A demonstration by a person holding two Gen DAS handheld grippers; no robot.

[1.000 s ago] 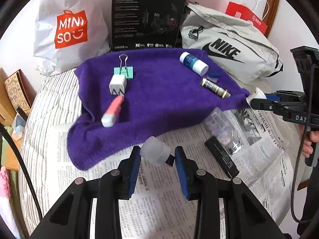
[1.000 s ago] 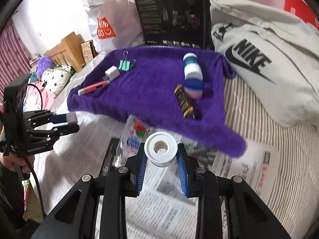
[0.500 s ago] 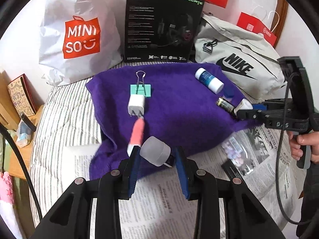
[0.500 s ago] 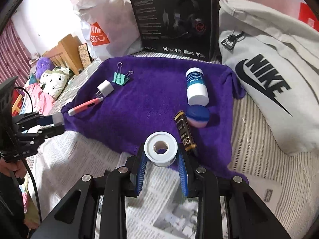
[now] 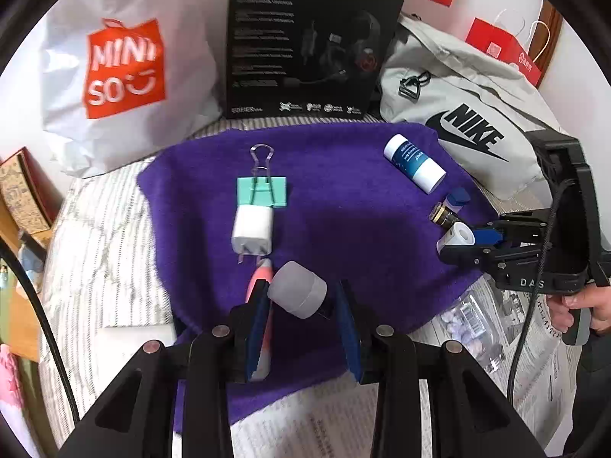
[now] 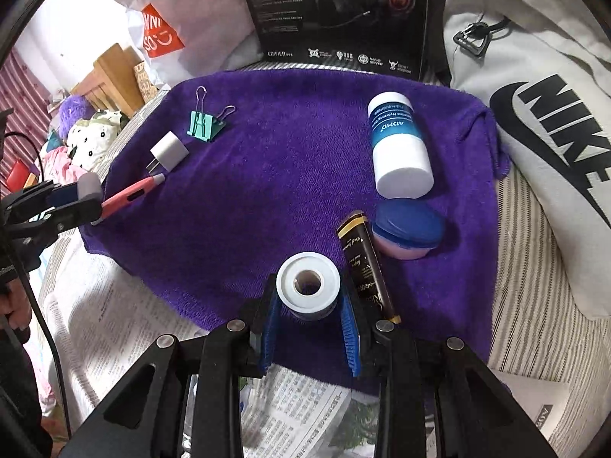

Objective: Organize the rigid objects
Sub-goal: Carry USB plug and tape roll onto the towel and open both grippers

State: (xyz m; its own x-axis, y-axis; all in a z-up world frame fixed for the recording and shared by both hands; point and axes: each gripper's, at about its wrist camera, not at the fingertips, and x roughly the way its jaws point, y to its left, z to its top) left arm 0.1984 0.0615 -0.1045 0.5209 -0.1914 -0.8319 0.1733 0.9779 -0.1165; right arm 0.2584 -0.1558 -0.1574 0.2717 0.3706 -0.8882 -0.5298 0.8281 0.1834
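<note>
My left gripper (image 5: 299,301) is shut on a frosted white capped item (image 5: 298,293), held over the near edge of the purple towel (image 5: 343,229). My right gripper (image 6: 308,301) is shut on a white tape roll (image 6: 307,284) over the towel's front edge. On the towel lie a teal binder clip (image 5: 262,190), a white charger plug (image 5: 252,231), a pink pen (image 5: 263,286), a white-and-blue bottle (image 6: 399,149), a blue-lidded pink jar (image 6: 406,234) and a dark tube (image 6: 364,267). The right gripper also shows in the left wrist view (image 5: 464,242).
Newspaper (image 6: 133,324) covers the striped bed in front of the towel. A clear packet of pills (image 5: 469,324) lies on it. A Miniso bag (image 5: 122,68), a black headset box (image 5: 309,38) and a grey Nike bag (image 5: 466,122) stand behind the towel.
Both grippers have moved forward from over the newspaper to over the towel, each keeping its object. The pen now lies right under the left fingers.
</note>
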